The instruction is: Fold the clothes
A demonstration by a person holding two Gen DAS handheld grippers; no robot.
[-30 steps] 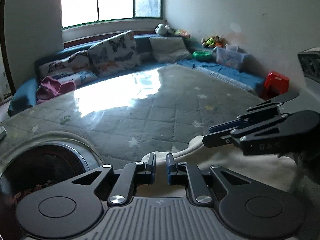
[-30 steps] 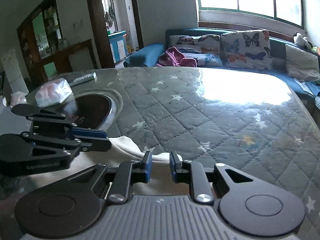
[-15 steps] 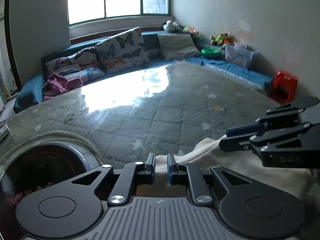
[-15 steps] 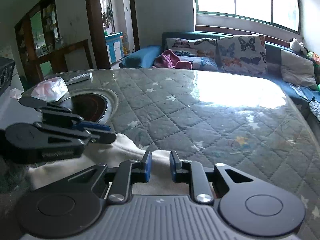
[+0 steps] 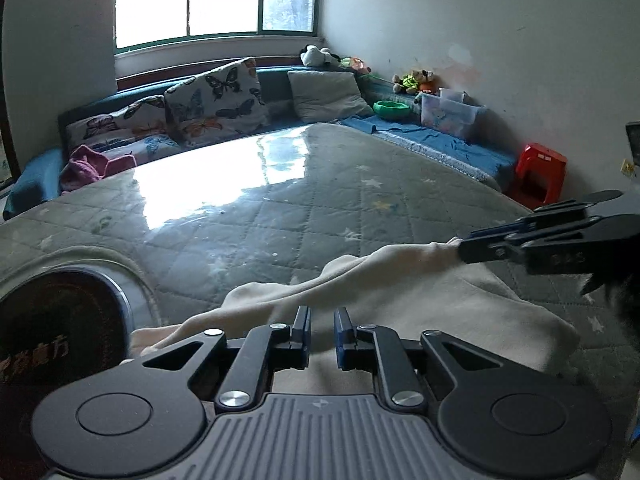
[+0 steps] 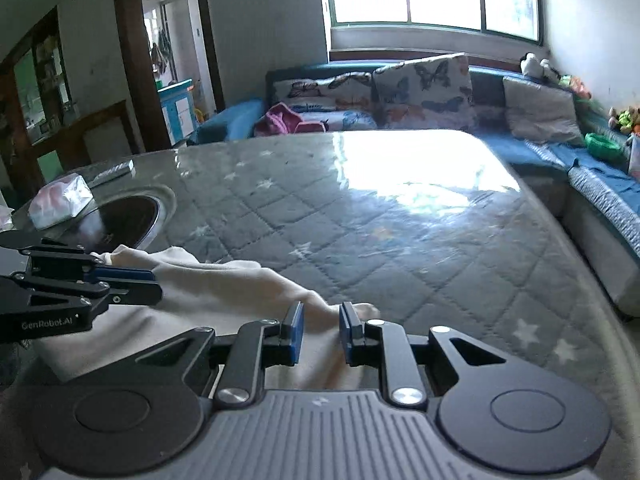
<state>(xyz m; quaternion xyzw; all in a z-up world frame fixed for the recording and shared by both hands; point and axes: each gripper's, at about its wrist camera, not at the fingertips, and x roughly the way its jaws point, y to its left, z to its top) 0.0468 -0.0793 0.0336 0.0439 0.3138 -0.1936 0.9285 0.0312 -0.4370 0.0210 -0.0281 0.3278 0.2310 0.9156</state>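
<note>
A cream garment (image 5: pixel 420 292) lies at the near edge of a grey quilted table (image 5: pixel 280 216). My left gripper (image 5: pixel 322 330) is shut on its edge, with the cloth stretched taut to my right gripper (image 5: pixel 464 246), which pinches the other end. In the right wrist view the garment (image 6: pixel 224 288) runs between my right gripper (image 6: pixel 320 330), shut on the cloth, and my left gripper (image 6: pixel 154 284) at the left. The held edge is raised above the table.
A dark round inset (image 5: pixel 52 332) sits in the table at the left, with a white plastic bag (image 6: pixel 60 200) and a remote (image 6: pixel 114 170) beyond it. A blue sofa with butterfly cushions (image 5: pixel 216 100) lines the far side. A red stool (image 5: pixel 540 172) stands at the right.
Both grippers have moved apart and lifted, stretching the garment's edge taut between them. More of the cloth now shows spread below the grippers.
</note>
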